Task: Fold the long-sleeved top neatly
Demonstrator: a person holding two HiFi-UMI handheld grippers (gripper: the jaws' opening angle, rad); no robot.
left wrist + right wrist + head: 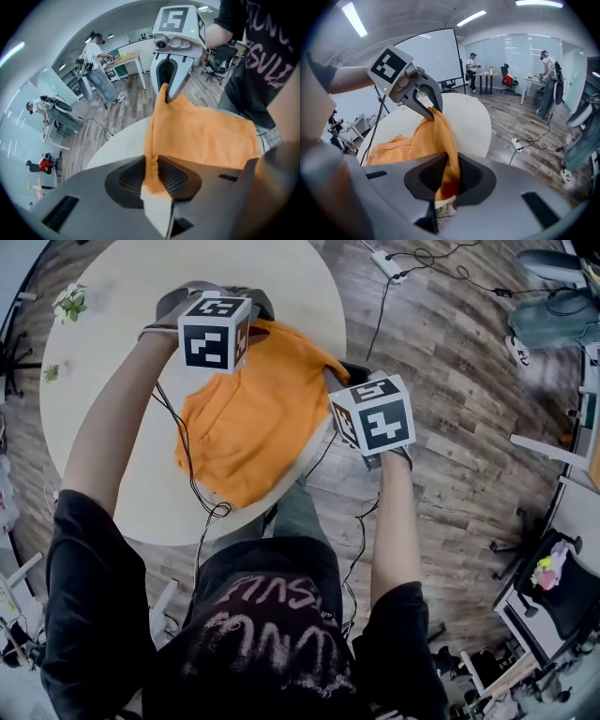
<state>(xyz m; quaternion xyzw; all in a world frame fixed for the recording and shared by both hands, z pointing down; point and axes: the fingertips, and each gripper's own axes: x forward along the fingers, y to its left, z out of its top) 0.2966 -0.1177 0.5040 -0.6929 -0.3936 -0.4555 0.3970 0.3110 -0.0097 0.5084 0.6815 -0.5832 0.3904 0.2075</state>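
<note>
The left claw (151, 174) is clamped on one edge of the orange top (253, 423), and the right claw (449, 177) is clamped on another. Both hold that stretch of cloth lifted above the round table (112, 362). The rest of the top lies bunched on the table by its near edge.

the orange long-sleeved top (251, 418) hung bunched between the left gripper (217, 334) and right gripper (372, 418), pinched by both, its lower part on the round table (112, 362).

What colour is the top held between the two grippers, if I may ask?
The top is plain orange, seen best in the head view.
</note>
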